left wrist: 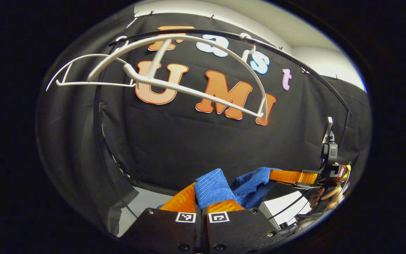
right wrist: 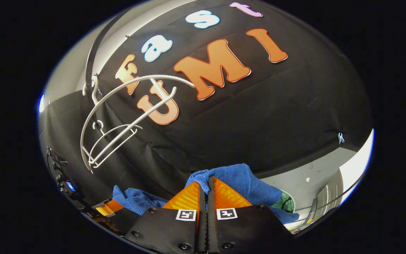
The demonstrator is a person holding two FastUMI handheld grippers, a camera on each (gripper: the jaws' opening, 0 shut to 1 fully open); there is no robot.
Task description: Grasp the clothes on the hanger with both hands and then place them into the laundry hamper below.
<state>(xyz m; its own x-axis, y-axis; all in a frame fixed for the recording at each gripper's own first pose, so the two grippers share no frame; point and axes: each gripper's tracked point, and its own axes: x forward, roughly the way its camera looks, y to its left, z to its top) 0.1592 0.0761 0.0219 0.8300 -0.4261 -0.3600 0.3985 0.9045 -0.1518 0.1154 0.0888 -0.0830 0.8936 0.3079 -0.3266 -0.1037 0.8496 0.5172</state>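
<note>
A blue ribbed garment [left wrist: 213,187] hangs between both grippers, off the hangers. My left gripper [left wrist: 203,201] is shut on one bunched end of it, the cloth sticking up between the orange fingers. In the left gripper view the other gripper [left wrist: 277,175] pinches the far end at right, with a hand [left wrist: 326,195] behind it. In the right gripper view my right gripper [right wrist: 205,190] is shut on the blue garment [right wrist: 238,180], which drapes to both sides. Two bare white hangers [left wrist: 189,88] hang on the black rail [left wrist: 277,49] above, also the hangers [right wrist: 118,123] up left.
The booth's black cloth wall [left wrist: 189,141] stands close ahead. A grey floor [right wrist: 308,183] shows low right in the right gripper view, with a pale slatted object [right wrist: 330,197] at its edge. A green patch [right wrist: 284,203] lies under the cloth.
</note>
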